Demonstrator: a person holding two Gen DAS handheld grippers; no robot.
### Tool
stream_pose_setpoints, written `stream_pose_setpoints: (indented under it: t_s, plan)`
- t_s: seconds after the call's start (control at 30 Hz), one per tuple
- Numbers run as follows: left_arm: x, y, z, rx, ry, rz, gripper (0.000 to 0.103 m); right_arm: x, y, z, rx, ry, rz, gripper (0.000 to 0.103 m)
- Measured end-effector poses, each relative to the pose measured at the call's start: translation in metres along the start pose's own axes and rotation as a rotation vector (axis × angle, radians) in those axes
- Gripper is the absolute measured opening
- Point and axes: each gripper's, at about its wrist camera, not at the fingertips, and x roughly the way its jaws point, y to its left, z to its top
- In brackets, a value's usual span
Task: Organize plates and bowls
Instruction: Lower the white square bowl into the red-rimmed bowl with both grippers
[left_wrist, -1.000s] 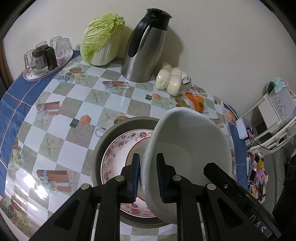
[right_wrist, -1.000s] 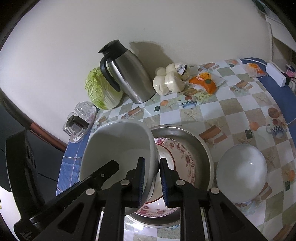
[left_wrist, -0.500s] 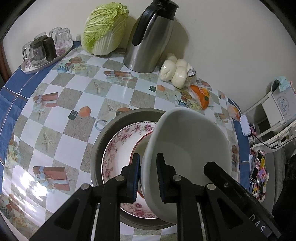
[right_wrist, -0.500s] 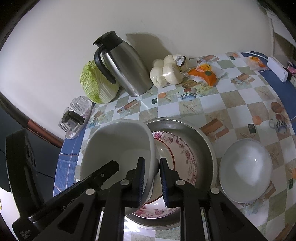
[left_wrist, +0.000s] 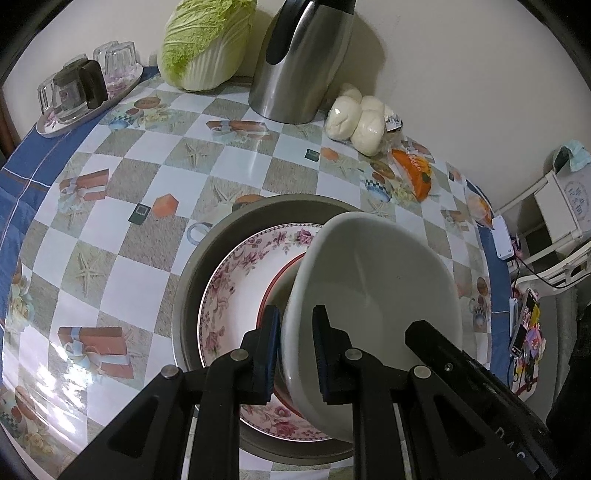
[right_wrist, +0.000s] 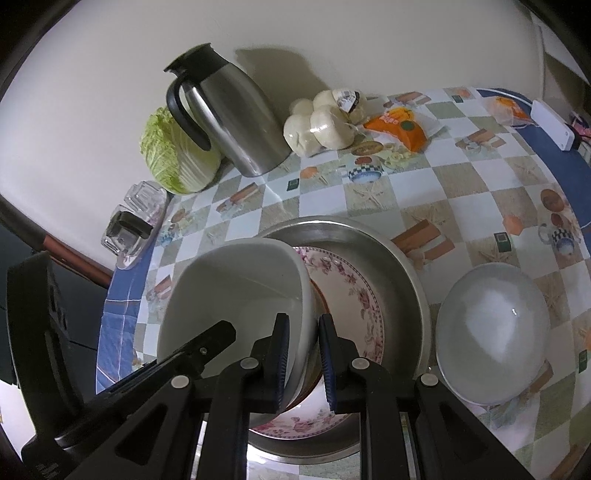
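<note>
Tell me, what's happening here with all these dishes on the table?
A person is tidying dishes with two hand-held tools. The left gripper and the right gripper each pinch opposite sides of the rim of a white bowl, holding it over a floral plate that sits inside a metal basin. A second white bowl waits on the table to the right of the basin.

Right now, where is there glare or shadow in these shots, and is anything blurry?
Left wrist view: window glare washes the tablecloth at lower left; edges bend from fisheye. Right wrist view: the jug throws a soft shadow on the wall, a highlight sits on the lid, and everything looks sharp.
</note>
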Motion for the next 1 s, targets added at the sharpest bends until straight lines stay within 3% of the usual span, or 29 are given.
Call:
stream_pose_setpoints:
  t_s: [0.57, 0.77, 1.0]
  plan:
    - [-0.004, -0.001, 0.0, 0.005, 0.002, 0.005, 0.021, 0.001, -0.002, 0.001, 0.013, -0.005, 0.01, 0.019]
    - [-0.018, -0.001, 0.002, 0.016, -0.036, -0.003, 0.028, 0.0, -0.006, 0.002, 0.024, -0.011, 0.009, 0.019]
    - [-0.035, 0.0, 0.005, 0.007, -0.081, -0.02, 0.028, -0.003, -0.01, 0.003, 0.032, -0.018, 0.016, 0.019]
